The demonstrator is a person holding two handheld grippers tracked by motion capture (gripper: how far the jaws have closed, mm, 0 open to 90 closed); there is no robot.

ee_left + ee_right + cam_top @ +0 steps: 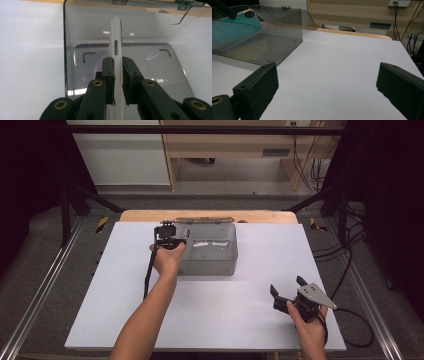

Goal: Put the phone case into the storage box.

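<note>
L hand-held gripper point(118, 82) clamping phone point(115, 42) edge-on

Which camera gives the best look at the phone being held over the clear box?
The left gripper view: the phone stands edge-on between the left gripper pads, side button visible, above the clear box. The right gripper view shows its teal face through the box wall. In the high view the hand covers it.

1. The white table point(210, 305) is bright and evenly lit, and the room around the table is dark.
2. White shiny spots of glare sit on the clear box point(210, 251).
3. Close to the camera, the black jaws look soft and blurry.
</note>
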